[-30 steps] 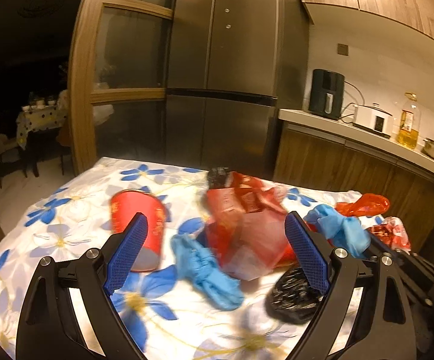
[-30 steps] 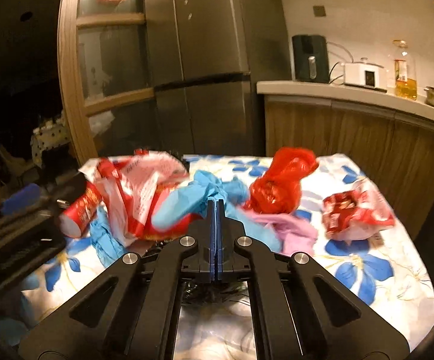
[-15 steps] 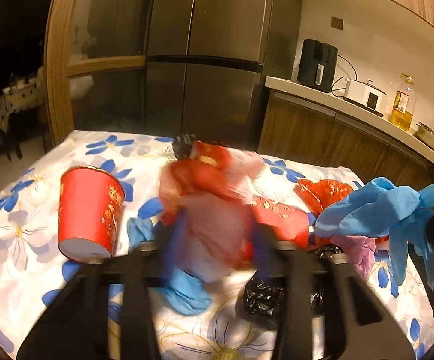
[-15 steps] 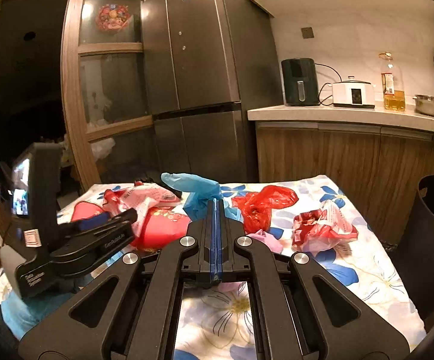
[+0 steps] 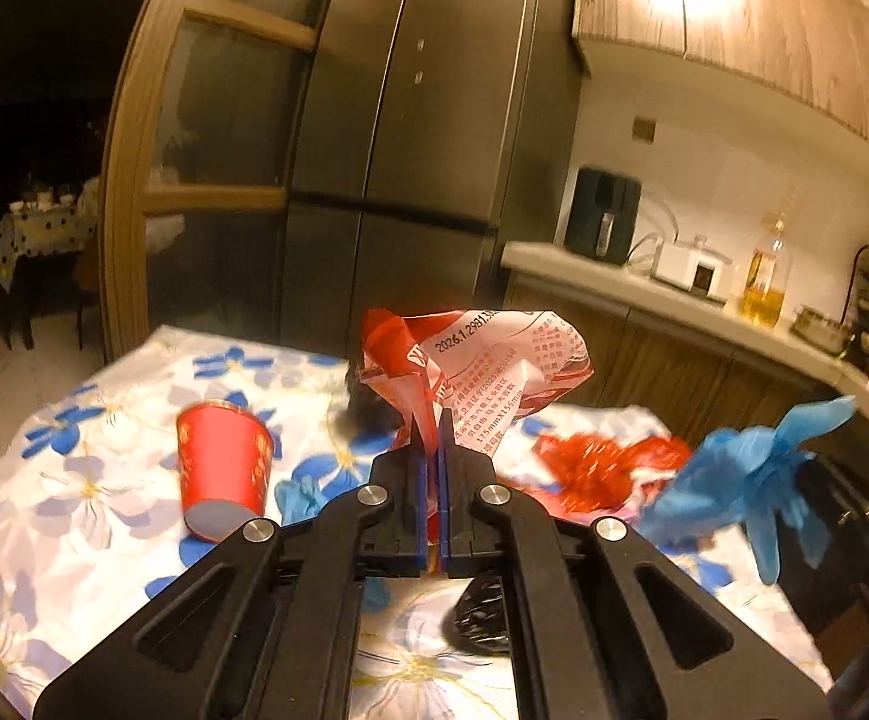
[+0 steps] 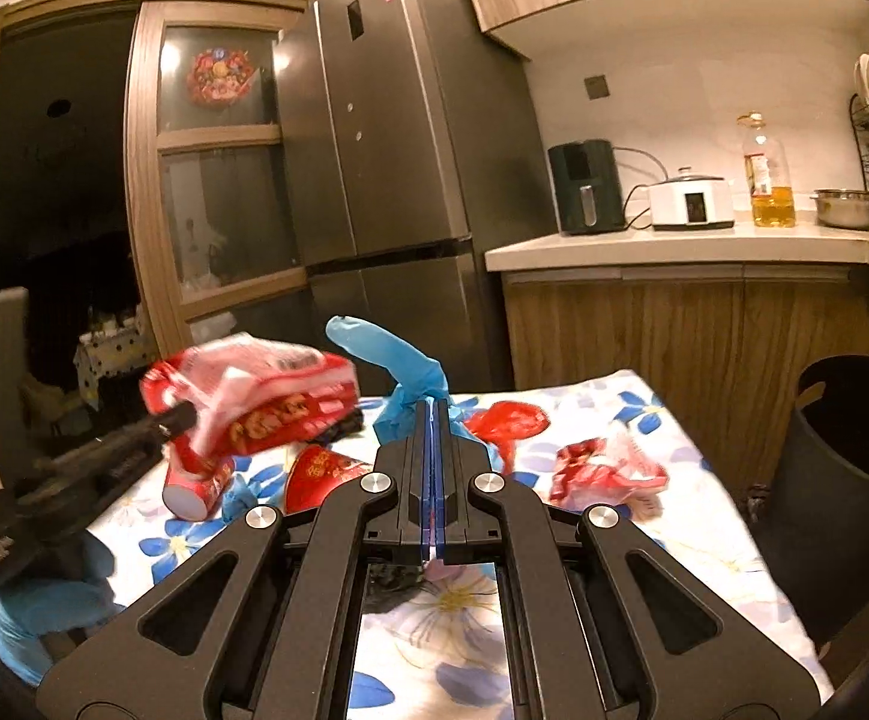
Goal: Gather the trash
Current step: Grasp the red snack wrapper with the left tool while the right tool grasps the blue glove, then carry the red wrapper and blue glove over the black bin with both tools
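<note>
Left gripper [image 5: 431,420] just clamped its fingers onto red-and-white wrapper [image 5: 482,360], lifted above flowered worktop [image 5: 74,516] — right gripper [image 6: 432,411] pinching blue glove [image 6: 398,360], raised too; black bin [image 6: 854,450] at three o'clock

The red-and-white wrapper [image 5: 482,360] is crumpled, printed with small text, and hangs clear above the table [image 5: 74,516], pinched at its lower end. The blue glove [image 6: 398,372] is also off the table, one finger sticking up. On the table a red cup [image 5: 221,468] lies on its side near the left edge, base toward the camera. A second red cup [image 6: 314,477] lies tipped near the table's middle. A red plastic bag [image 6: 509,420] sits crumpled toward the far edge, a small red-and-white packet [image 6: 608,471] near the right edge, and a black bag [image 5: 476,618] crumpled at the near edge.
</note>
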